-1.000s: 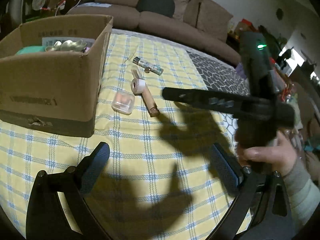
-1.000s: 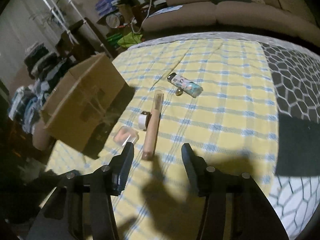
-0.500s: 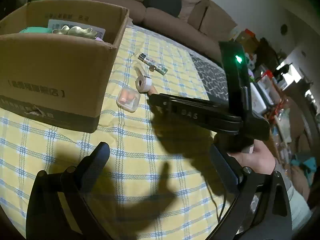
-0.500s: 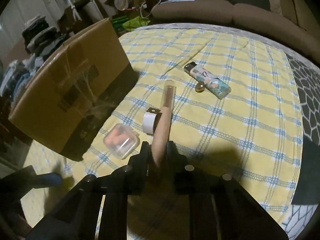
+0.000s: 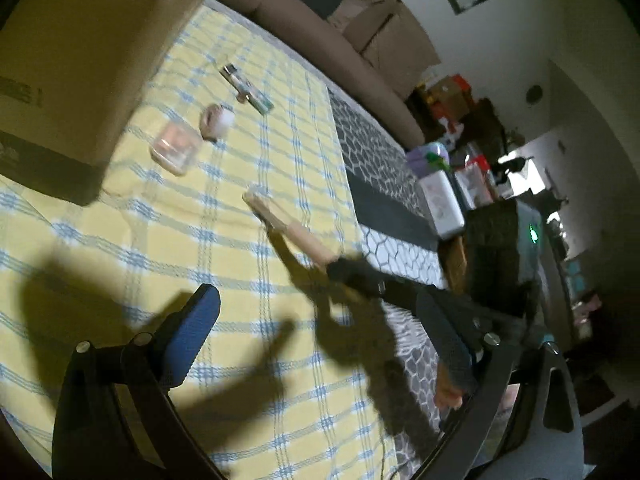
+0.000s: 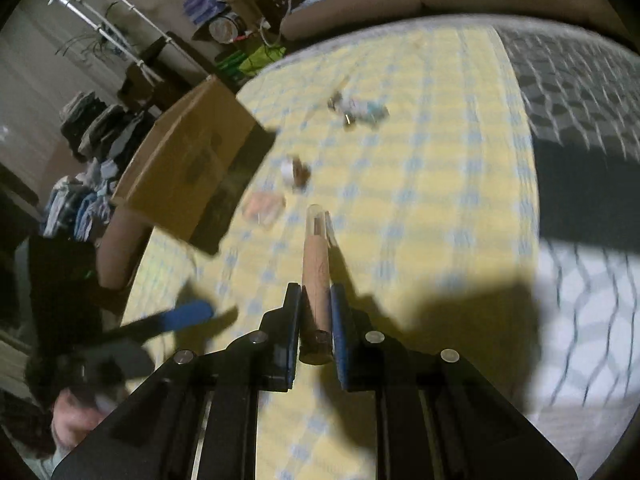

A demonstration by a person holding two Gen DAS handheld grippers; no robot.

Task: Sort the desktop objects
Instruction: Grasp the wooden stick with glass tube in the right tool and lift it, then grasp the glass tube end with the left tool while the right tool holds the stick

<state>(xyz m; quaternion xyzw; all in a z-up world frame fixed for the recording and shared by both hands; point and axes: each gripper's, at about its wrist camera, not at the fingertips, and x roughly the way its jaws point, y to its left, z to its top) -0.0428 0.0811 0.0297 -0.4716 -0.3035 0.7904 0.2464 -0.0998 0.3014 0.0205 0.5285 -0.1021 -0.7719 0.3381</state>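
My right gripper [image 6: 316, 300] is shut on a tan wooden tube with a clear cap [image 6: 315, 264] and holds it above the yellow checked cloth; the tube also shows in the left wrist view [image 5: 288, 228], gripped by the right gripper [image 5: 352, 272]. My left gripper [image 5: 320, 328] is open and empty, low over the cloth. On the cloth lie a small clear box with pink contents [image 5: 176, 148], a white tape roll [image 5: 216, 122] and a patterned lighter [image 5: 248, 88]. The cardboard box [image 5: 76, 52] stands at the left.
The yellow cloth [image 5: 224, 264] meets a grey honeycomb cloth [image 5: 380, 168] on the right. A brown sofa [image 5: 320, 28] runs behind. Clutter and white containers [image 5: 440, 200] stand past the right edge. Clothes piles [image 6: 92, 160] lie beyond the box.
My right gripper closed on the tube, lifted it off the cloth and drew back from the other items. My left gripper swung to the right, away from the box.
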